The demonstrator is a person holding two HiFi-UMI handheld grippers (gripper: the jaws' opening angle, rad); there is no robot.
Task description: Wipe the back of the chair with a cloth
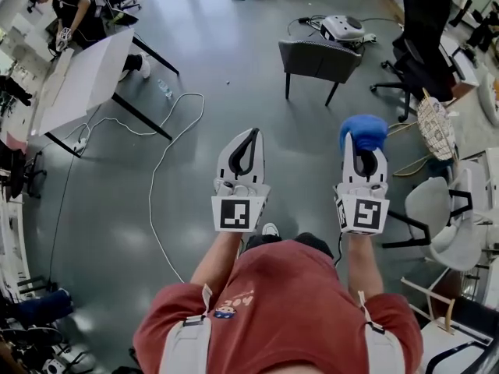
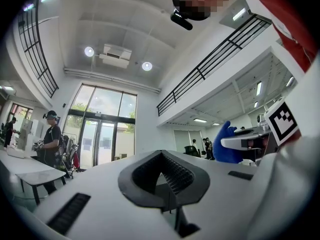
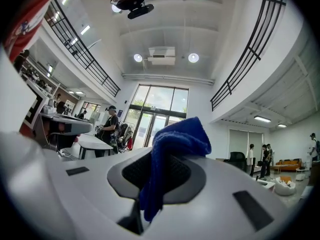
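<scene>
Approaching the chair is judged to be the step in hand: no wiping is under way, since the cloth (image 1: 363,131) is held in the air, well apart from any chair. The cloth is pinched by the R gripper (image 1: 363,160). Its fingers (image 3: 192,171) are pressed onto a fold, so a blue bunch stands above the tips and a tail hangs down between them. The L gripper (image 1: 251,142) is empty, w/ its fingers (image 2: 185,176) pressed together on nothing. Both are carried side by side in front of the person, pointed up and forward.

The likeliest target is taken to be the grey chair (image 1: 318,58), standing ahead on the floor (image 1: 203,68). Other chairs are seen at the right, so this can't be settled. Next, the gap has to be closed on foot. The R gripper must then be tipped so the bunch, not the hard tips, is laid on the backrest and drawn across. The L gripper could be used to steady the frame.

Materials:
- **Cloth:** looks soft and nappy, prob. microfibre, and is expected to drape and fold.
- **Finger pads:** dark, ribbed and rubbery, set in smooth white plastic shells.
- **Chair back:** seems textured grey, low and wide, on thin dark legs.
- **Floor:** smooth and grey, w/ a sheen.
</scene>
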